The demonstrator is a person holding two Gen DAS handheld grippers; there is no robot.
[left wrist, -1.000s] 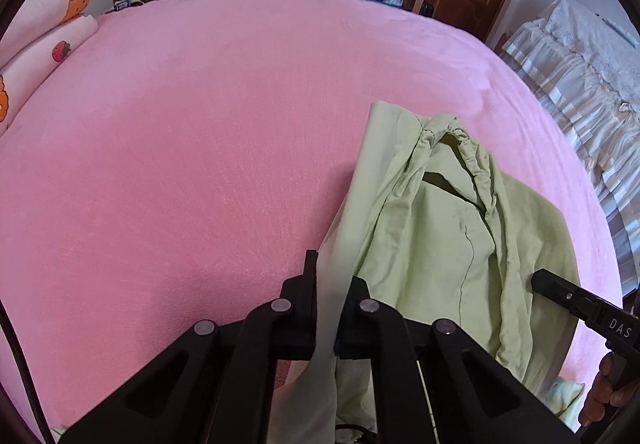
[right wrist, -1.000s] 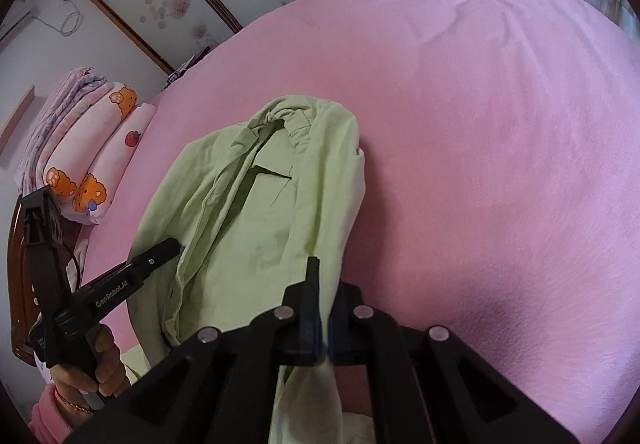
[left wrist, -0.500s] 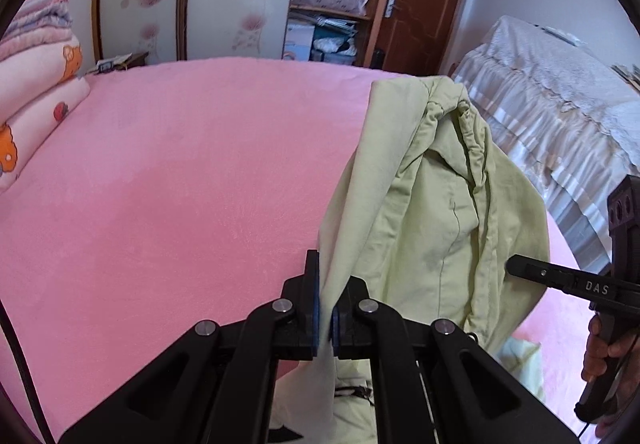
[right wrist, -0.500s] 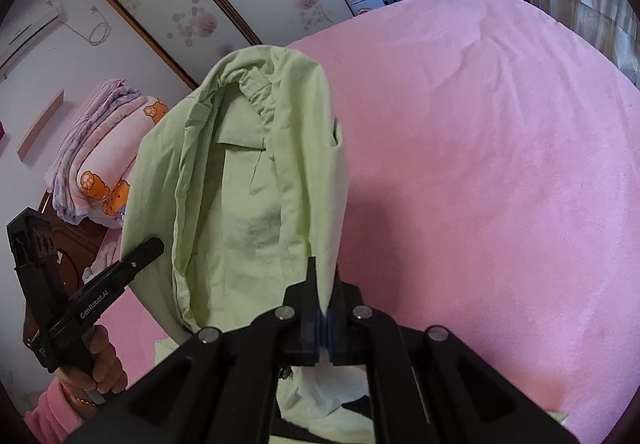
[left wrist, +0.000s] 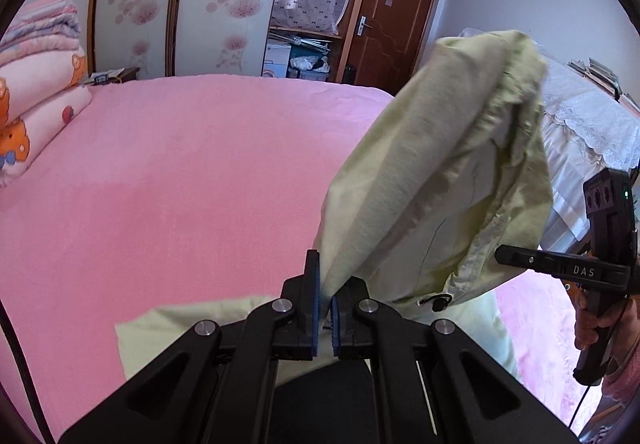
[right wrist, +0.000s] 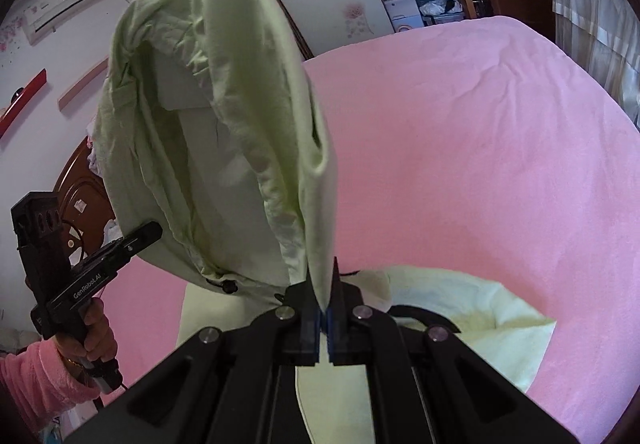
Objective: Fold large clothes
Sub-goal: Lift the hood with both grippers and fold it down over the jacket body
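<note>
A large light-green garment (left wrist: 432,172) hangs in the air above the pink bed (left wrist: 180,172). My left gripper (left wrist: 325,296) is shut on one edge of it. My right gripper (right wrist: 323,296) is shut on the other edge of the garment (right wrist: 224,132). The cloth billows up between the two grippers, its elastic hem showing. Lower parts of the garment (right wrist: 472,308) lie on the bed below. The right gripper shows in the left wrist view (left wrist: 560,264), and the left gripper shows in the right wrist view (right wrist: 100,264).
Folded quilts (left wrist: 36,96) are stacked at the bed's far left. A wardrobe with floral doors (left wrist: 168,4) and a brown door (left wrist: 392,24) stand behind the bed. A second bed with a white lace cover (left wrist: 588,124) is to the right.
Both grippers have lifted the garment off the bed; it lay flat one second ago and now hangs and billows upward between them.
</note>
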